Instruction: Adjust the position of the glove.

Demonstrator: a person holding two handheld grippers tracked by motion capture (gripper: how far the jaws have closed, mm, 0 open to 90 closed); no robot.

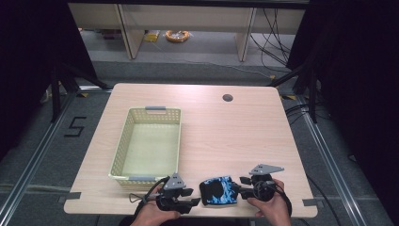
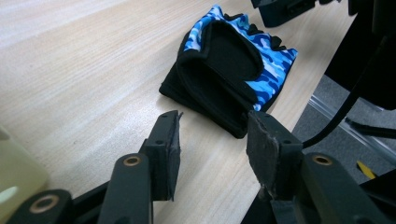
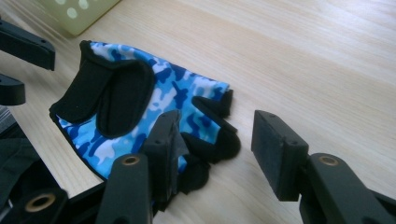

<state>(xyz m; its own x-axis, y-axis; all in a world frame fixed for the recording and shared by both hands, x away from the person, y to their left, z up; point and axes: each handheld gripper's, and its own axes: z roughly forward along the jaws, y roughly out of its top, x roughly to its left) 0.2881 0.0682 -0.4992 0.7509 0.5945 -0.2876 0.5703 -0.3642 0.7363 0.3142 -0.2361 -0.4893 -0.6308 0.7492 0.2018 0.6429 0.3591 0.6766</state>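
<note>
A fingerless glove (image 1: 219, 190) in blue camouflage with black palm and strap lies flat on the wooden table near its front edge, between my two grippers. My left gripper (image 1: 195, 198) sits at its left with jaws open; in the left gripper view the glove (image 2: 224, 70) lies just beyond the left gripper (image 2: 212, 135), its black cuff corner close to the right-hand jaw. My right gripper (image 1: 242, 187) is at its right, also open. In the right gripper view the glove (image 3: 140, 102) has its black finger stubs reaching into the gap of the right gripper (image 3: 217, 140), with no pad pressing on them.
A pale yellow perforated basket (image 1: 121, 146) stands on the table's left half, just beyond my left hand. A round cable hole (image 1: 227, 98) is at the back right. The table's front edge runs right beneath both hands.
</note>
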